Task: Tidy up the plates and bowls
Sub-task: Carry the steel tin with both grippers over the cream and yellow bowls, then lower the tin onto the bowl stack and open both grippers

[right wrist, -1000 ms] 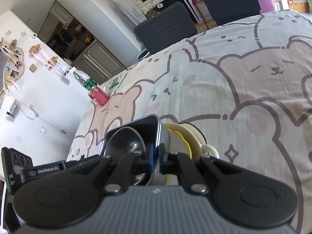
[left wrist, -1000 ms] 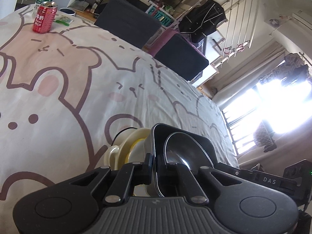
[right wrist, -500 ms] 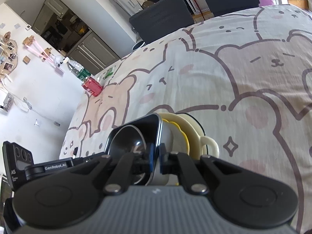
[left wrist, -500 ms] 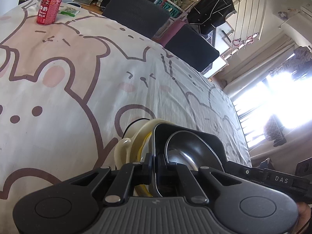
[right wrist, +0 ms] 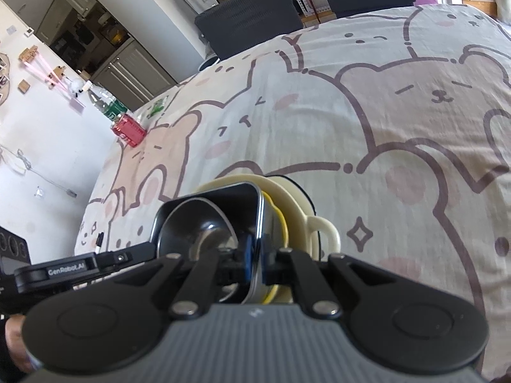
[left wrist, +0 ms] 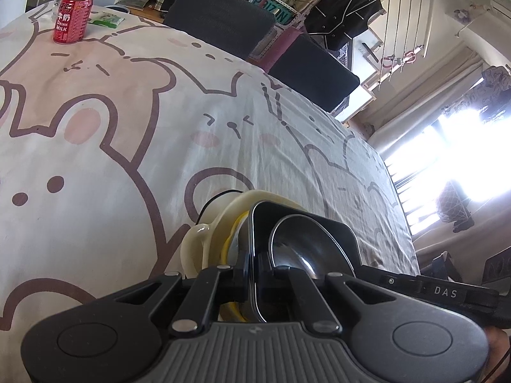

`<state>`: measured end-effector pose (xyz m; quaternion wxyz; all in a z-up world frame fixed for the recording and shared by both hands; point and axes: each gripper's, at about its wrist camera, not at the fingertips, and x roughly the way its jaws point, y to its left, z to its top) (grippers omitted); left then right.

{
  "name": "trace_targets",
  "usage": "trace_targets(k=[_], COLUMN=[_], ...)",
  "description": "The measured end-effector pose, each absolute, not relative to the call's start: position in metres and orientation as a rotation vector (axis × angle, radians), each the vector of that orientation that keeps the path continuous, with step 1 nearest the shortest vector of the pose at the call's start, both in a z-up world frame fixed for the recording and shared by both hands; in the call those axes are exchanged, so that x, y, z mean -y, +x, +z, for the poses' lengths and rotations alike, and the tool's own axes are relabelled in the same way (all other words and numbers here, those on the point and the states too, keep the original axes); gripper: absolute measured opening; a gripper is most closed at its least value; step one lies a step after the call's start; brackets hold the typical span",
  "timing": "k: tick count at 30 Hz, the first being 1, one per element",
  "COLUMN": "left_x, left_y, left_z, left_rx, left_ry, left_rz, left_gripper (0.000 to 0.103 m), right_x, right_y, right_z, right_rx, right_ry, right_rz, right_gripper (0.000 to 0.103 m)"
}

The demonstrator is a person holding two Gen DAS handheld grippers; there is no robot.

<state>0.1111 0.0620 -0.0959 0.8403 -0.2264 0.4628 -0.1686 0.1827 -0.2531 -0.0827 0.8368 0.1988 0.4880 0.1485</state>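
Dark square tray (left wrist: 300,223) nests a steel bowl (left wrist: 306,249); both hand-held grippers clamp its rim.

Bright daylight, strong fisheye curvature in both views.
In the left wrist view the window (left wrist: 453,146) is blown out to white glare and washes the curtains beside it; the tabletop (left wrist: 134,134) is evenly lit and sharp. Edges bend and darken at the corners. Highlights glint on the metal bowl (right wrist: 204,229).
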Motion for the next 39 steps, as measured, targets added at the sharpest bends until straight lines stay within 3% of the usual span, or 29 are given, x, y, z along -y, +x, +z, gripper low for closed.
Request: trace_targets(k=[24,39], left_x=[-0.063,-0.065], left_y=[0.110,0.098], left_z=[-0.096,-0.079], left_rx=[-0.975,-0.953], left_ry=[-0.484,-0.416], left_rz=[-0.356,-0.297], left_gripper=[0.006,0.015], right_x=[0.251,0.251], right_y=[0.189,0.182], right_z=[-0.088,-0.074], right_rx=[-1.047,-0.998], right_ry=[0.403,0.308], right_rz=[0.297,0.296], right_gripper=[0.009,0.016])
